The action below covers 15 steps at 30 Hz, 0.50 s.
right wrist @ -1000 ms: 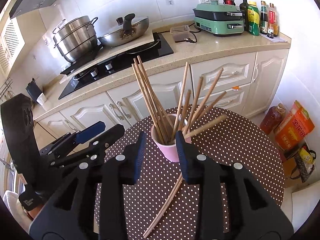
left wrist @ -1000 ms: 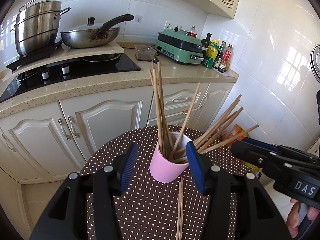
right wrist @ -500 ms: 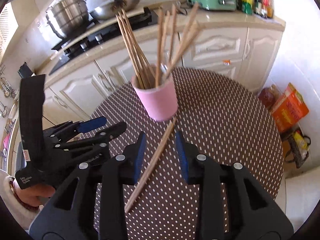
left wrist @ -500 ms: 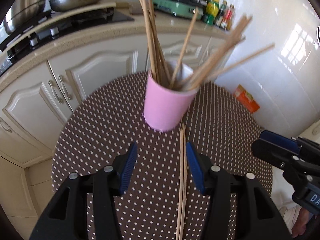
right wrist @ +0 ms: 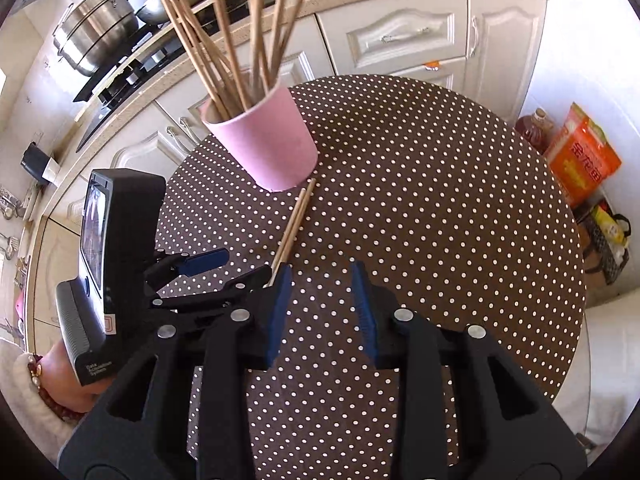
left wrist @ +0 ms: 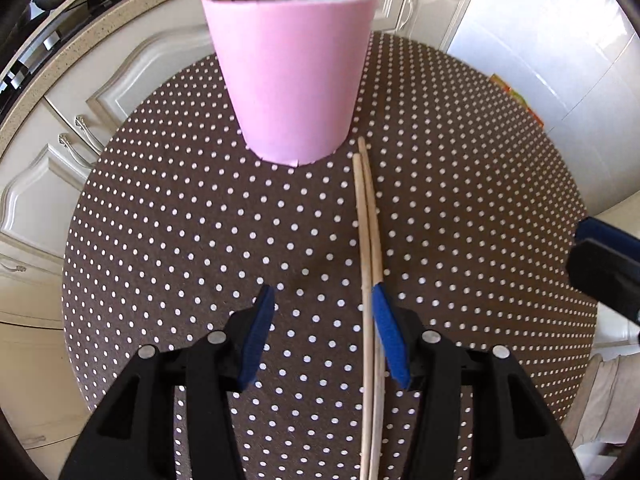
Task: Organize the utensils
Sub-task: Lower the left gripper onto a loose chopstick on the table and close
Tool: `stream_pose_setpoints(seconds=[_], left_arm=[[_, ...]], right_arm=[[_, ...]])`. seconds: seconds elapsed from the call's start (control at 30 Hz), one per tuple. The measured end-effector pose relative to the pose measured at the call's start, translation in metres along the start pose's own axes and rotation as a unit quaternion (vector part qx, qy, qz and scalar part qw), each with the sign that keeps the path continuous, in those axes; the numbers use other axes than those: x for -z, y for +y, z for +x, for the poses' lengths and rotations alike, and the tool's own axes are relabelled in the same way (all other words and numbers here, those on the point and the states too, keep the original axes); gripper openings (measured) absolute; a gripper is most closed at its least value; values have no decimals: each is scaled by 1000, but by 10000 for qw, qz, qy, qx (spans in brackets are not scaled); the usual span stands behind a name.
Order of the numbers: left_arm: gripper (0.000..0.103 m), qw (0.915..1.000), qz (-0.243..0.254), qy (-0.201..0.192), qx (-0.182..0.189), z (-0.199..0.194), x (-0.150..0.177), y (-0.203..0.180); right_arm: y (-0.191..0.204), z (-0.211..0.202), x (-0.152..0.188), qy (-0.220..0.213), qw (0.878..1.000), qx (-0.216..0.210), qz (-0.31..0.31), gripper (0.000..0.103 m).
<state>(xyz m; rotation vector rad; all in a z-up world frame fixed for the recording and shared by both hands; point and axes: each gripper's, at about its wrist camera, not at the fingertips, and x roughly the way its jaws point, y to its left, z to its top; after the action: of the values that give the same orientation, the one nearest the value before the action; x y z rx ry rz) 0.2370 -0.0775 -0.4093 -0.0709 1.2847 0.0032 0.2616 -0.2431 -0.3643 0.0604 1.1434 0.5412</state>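
Left tool (left wrist: 320,320) hovers wide open over two loose chopsticks (left wrist: 370,240) near the pink cup (left wrist: 290,76); right tool (right wrist: 320,300) open, empty.

A round polka-dot table (right wrist: 440,200) carries a pink cup (right wrist: 268,140) and two loose chopsticks (right wrist: 294,220).

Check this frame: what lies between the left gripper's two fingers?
Left wrist view: polka-dot tablecloth, plus the two loose chopsticks running alongside the right pad of the left gripper.
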Motion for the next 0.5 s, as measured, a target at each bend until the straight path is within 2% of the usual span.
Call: stream_pose_setpoints(seconds=[0.2, 0.3, 0.43, 0.5], left_arm=[[51, 9999, 46, 104, -12, 8, -11, -9], [51, 9990, 319, 144, -290, 13, -18, -19], [48, 9991, 146, 290, -257, 17, -33, -19], [21, 9992, 99, 236, -301, 17, -40, -16]], right_arm=[[-9, 8, -2, 106, 9999, -34, 103, 34], [-12, 12, -4, 169, 9997, -46, 155, 38], [-14, 19, -6, 260, 9994, -51, 230, 39], [-13, 23, -9, 332, 9991, -50, 267, 39]])
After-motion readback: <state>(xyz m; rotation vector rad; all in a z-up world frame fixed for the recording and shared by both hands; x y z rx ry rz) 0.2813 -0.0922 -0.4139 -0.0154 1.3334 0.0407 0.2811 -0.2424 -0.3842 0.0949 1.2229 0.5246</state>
